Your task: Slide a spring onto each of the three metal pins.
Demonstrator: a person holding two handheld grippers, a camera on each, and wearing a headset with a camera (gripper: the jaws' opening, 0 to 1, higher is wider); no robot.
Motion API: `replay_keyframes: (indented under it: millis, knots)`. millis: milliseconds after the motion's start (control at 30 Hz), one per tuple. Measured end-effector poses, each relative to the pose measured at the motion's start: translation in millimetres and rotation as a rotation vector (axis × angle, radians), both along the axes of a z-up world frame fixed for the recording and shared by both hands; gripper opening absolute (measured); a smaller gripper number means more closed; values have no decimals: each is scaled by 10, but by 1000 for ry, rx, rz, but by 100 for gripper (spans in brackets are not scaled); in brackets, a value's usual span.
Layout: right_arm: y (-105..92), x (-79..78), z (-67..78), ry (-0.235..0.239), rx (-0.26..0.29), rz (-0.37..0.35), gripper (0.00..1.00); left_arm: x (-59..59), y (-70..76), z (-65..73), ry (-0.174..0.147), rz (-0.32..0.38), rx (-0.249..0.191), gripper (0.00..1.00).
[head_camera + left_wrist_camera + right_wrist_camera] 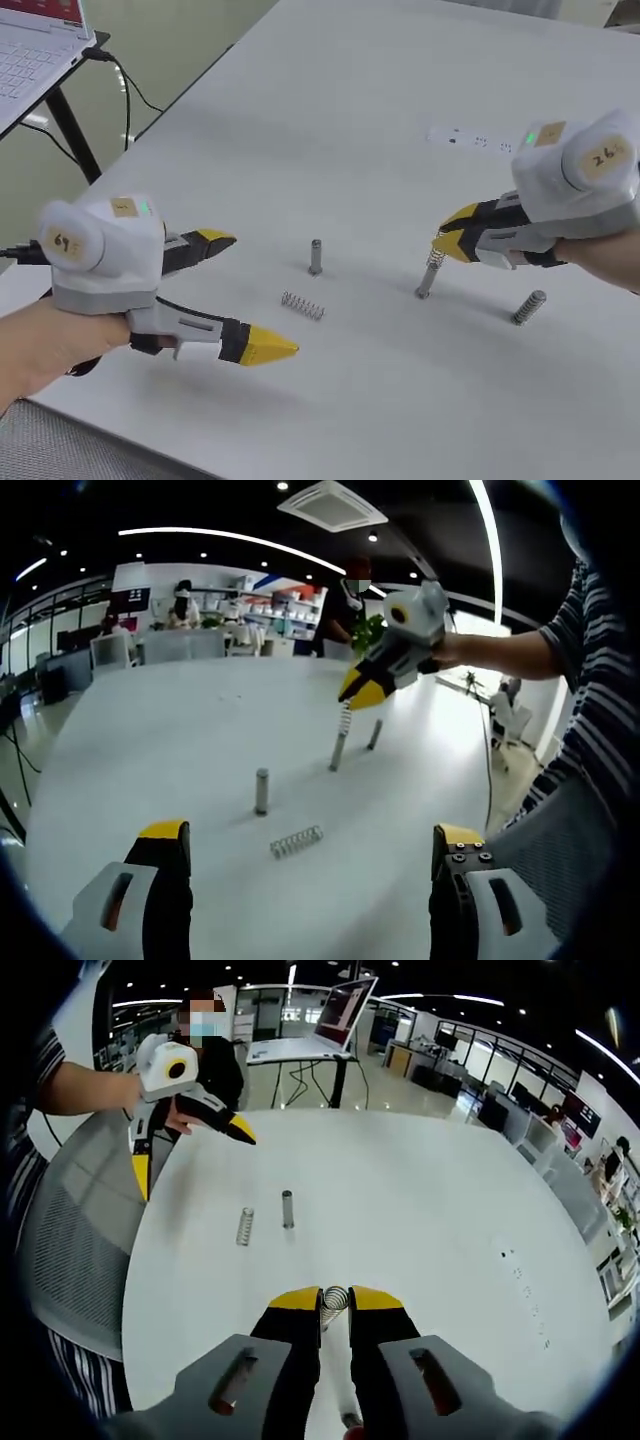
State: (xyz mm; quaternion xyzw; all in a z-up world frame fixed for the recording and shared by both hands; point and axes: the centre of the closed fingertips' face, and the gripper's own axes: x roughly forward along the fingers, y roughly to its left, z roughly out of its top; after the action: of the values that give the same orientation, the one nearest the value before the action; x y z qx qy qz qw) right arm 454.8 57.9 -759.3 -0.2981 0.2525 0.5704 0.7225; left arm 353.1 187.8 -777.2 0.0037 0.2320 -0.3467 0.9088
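Sliding a coiled steel spring point(336, 1298) down a tilted grey metal pin point(424, 289), the right hand-held gripper point(450, 246) pinches it w/ narrow jaws; next, prob., the wide-open left hand-held gripper point(243, 292) must grab the loose spring point(303, 305) on the white counter point(350, 130) for the bare upright pin point(316, 256).

1. left gripper point(252, 293): white-and-grey housing, black jaws, yellow tips, round tan sticker point(67, 243) marked "69", green LED point(145, 208), black cable point(15, 254) at rear.
2. right gripper point(447, 243): same build, its label reads "26".
3. small screws point(465, 858) behind the left gripper's yellow tip.
4. sleeve point(600, 680): dark and light stripes.
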Motion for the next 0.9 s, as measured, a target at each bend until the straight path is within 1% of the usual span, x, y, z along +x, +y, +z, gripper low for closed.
replay_keyframes:
  millis: [67, 133, 200, 367, 467, 600, 733, 900]
  knots:
    - [3, -4, -11, 9, 2, -2, 7, 2, 3, 9, -3, 2, -2, 98]
    - [2, 5, -29, 4, 0, -4, 7, 3, 7, 13, -3, 4, -3, 98]
    - [-2, 1, -59, 13, -2, -8, 7, 0, 10, 17, -4, 5, -3, 98]
    - [-23, -19, -169, 17, -14, -13, 7, -14, 27, 15, -2, 10, -1, 98]
    - [-45, -25, -279, 20, -36, -16, 7, -20, 38, 10, 1, 16, -4, 98]
    - [-49, -34, -405, 27, -51, -16, 7, -34, 38, -1, 4, 18, -3, 98]
    - [-50, -39, -519, 52, -58, -28, 7, -45, 42, -11, 6, 23, -4, 98]
    - [-82, -42, -598, 22, -91, -8, 7, -53, 47, -16, 6, 28, -7, 98]
